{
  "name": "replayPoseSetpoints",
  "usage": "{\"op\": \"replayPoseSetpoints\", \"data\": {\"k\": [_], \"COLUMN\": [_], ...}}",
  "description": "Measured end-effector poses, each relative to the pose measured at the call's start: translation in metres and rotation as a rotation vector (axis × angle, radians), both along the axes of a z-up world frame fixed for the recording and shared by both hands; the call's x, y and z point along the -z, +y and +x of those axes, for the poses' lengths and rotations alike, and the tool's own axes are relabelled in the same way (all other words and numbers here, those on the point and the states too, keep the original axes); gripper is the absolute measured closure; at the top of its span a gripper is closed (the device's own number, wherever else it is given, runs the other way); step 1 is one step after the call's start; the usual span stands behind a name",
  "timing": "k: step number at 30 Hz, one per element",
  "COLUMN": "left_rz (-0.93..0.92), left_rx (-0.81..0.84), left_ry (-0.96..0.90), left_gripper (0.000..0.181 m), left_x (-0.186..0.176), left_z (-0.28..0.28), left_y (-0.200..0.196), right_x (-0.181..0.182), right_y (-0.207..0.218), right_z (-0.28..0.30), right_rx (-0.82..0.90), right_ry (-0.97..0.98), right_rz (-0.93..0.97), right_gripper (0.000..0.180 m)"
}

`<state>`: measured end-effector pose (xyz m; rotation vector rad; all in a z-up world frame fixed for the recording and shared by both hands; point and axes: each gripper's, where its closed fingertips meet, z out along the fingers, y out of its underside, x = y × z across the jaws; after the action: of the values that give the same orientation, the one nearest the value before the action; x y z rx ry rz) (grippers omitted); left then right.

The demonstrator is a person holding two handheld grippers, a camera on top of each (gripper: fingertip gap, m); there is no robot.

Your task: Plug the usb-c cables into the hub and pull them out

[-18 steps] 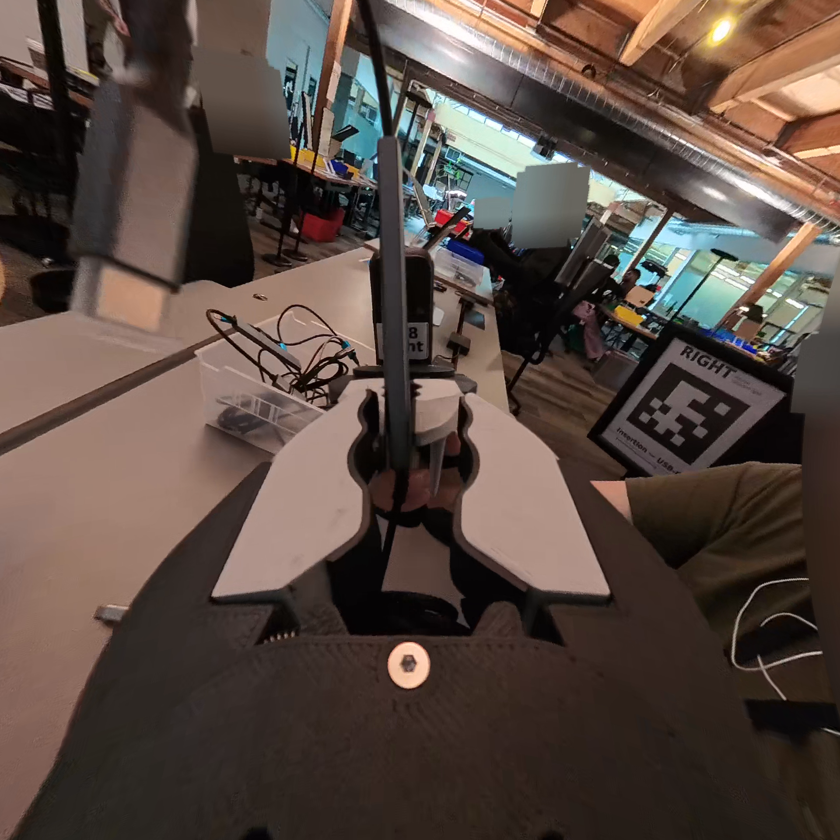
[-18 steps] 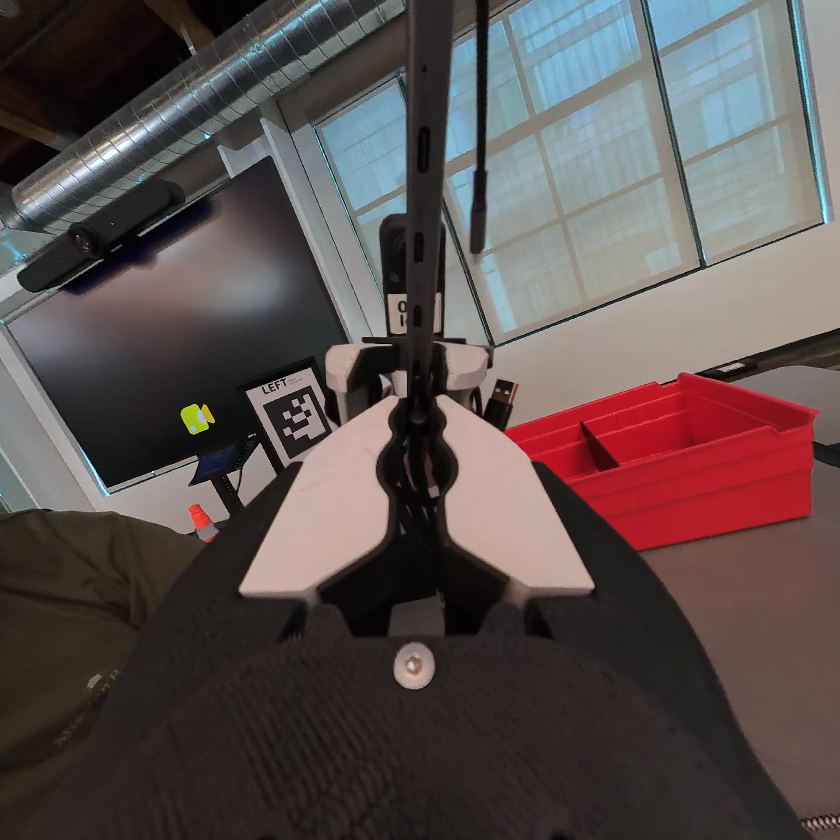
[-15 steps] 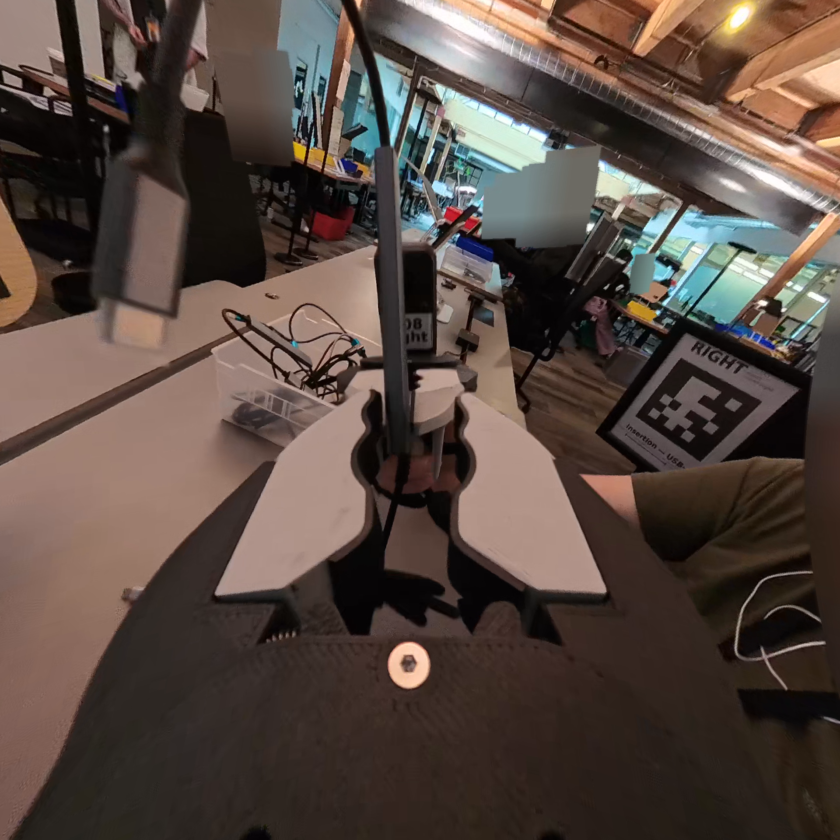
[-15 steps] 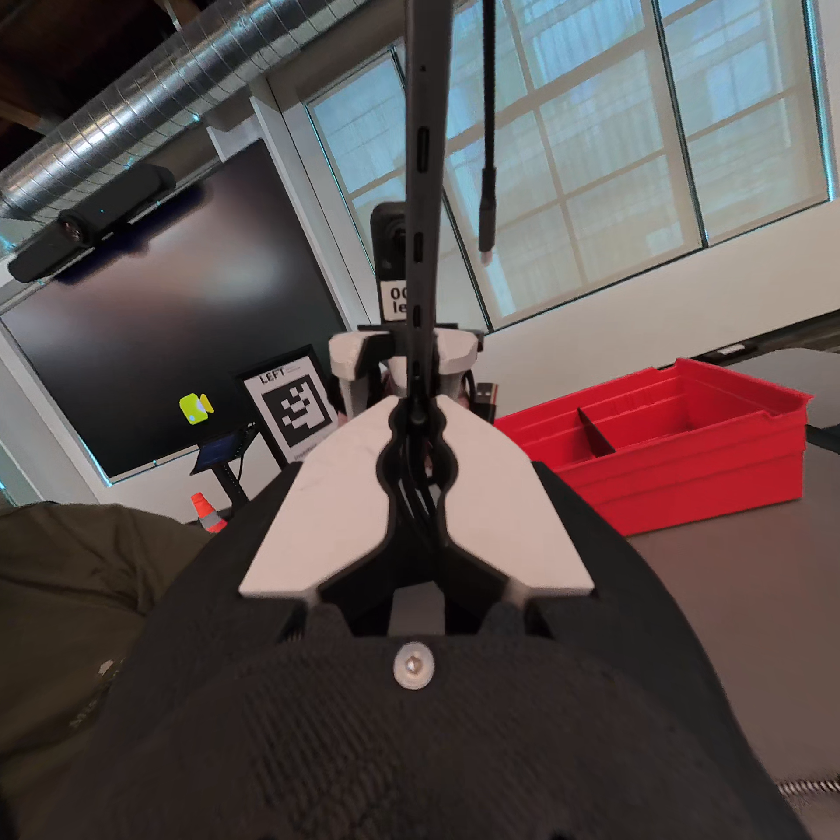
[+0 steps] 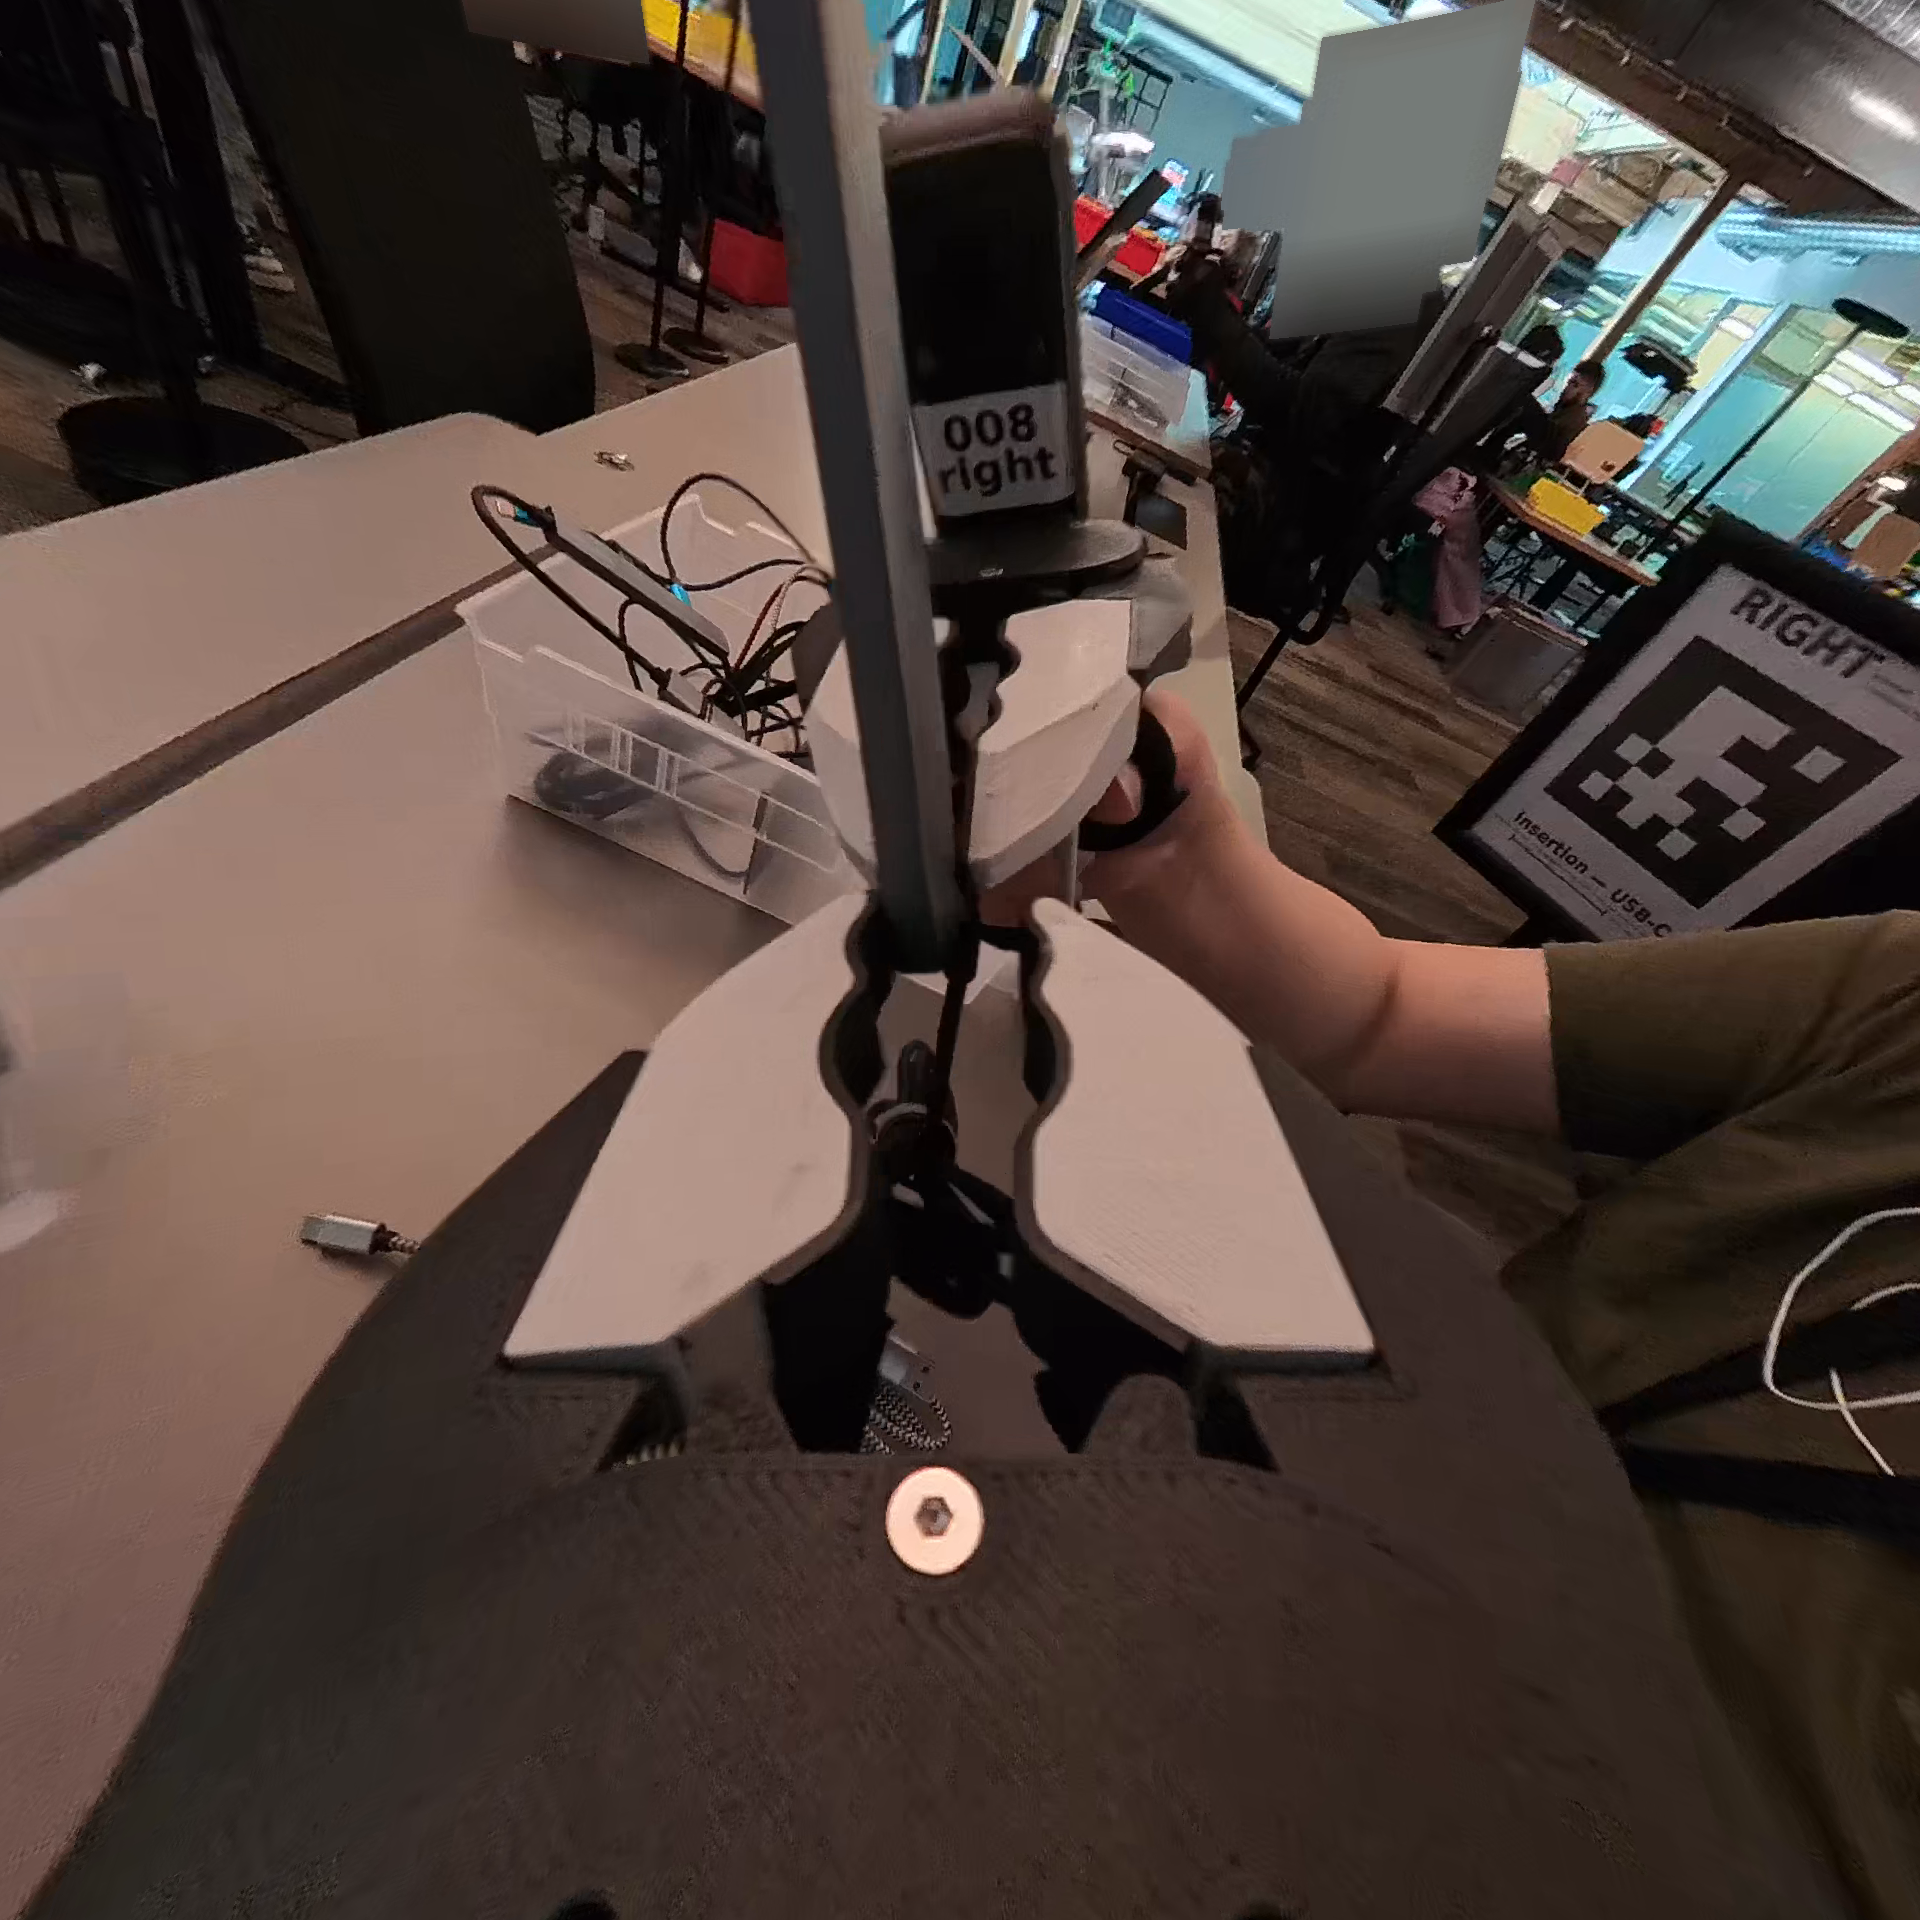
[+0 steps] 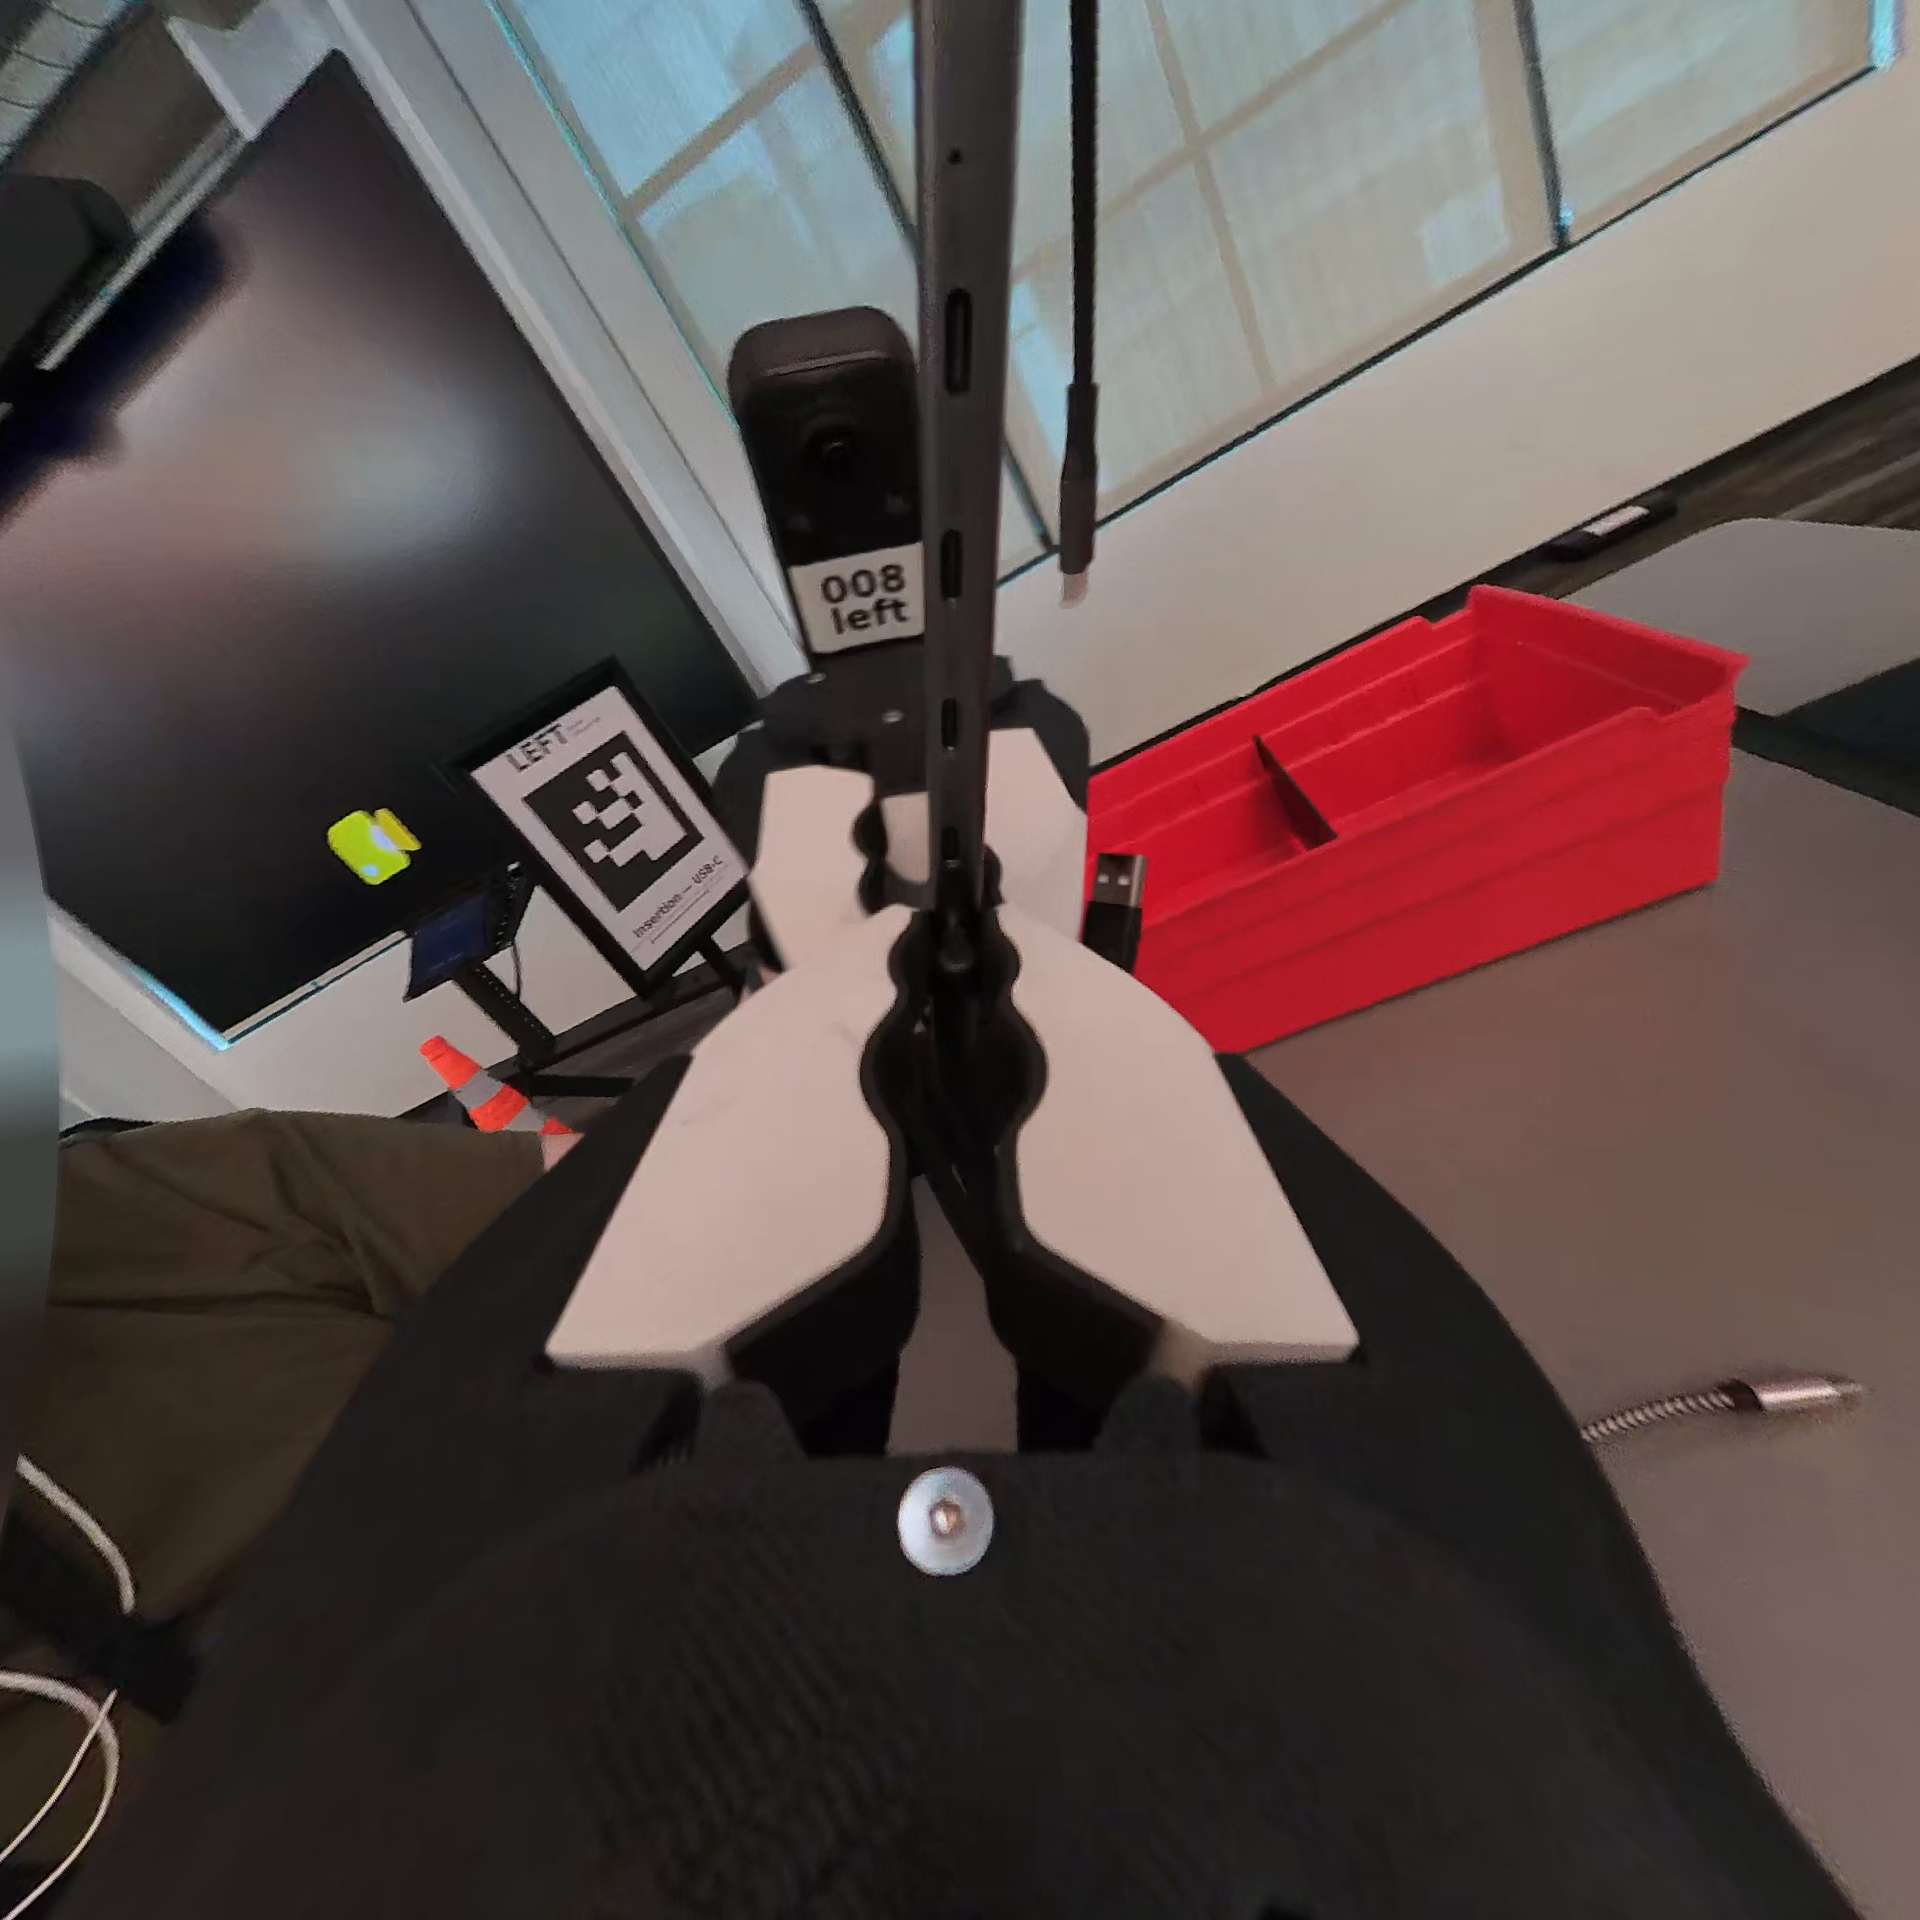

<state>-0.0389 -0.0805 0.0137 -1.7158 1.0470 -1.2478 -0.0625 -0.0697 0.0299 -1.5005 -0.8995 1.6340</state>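
The grey hub [image 6: 961, 416] stands upright, its edge ports facing the right wrist camera. My right gripper [image 6: 948, 928] is shut on its lower end. In the left wrist view the hub [image 5: 862, 520] rises from my left gripper [image 5: 945, 925], whose jaws stand apart around it; the hub leans on the left finger. A black cable [image 5: 943, 1049] runs down between those fingers. Another black cable with a slim plug [image 6: 1075, 499] hangs free beside the hub. A black USB plug [image 6: 1117, 904] hangs by the left gripper [image 6: 920, 831].
A silver plug [image 5: 343, 1236] lies on the grey table [image 5: 260, 987], and a braided cable end [image 6: 1756, 1397] lies at the right. A clear bin of cables [image 5: 644, 717] and a red bin [image 6: 1455, 831] stand on the table. Tag signs stand off each side. Both grippers' tips are close together, under 4 cm apart.
Both cameras have tilted down toward the table and the two grippers are closer together. The big dangling plug has swung out of the left view's upper left. The right gripper's hold is unchanged.
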Motion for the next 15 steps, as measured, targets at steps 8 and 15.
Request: {"op": "replayPoseSetpoints", "data": {"k": [8,15], "left_rz": [0.197,0.277], "left_rx": [-0.318,-0.312], "left_ry": [0.188,0.195], "left_gripper": [0.127,0.143], "left_x": [0.009,-0.001], "left_z": [0.005,0.001], "left_y": [0.029,0.023], "right_x": [0.002,-0.003], "right_y": [0.023,0.015], "right_z": [0.006,0.004], "right_rx": [0.156,0.14], "right_ry": [0.027,0.007], "right_rz": [-0.039,0.013], "right_gripper": [0.171,0.171]}}
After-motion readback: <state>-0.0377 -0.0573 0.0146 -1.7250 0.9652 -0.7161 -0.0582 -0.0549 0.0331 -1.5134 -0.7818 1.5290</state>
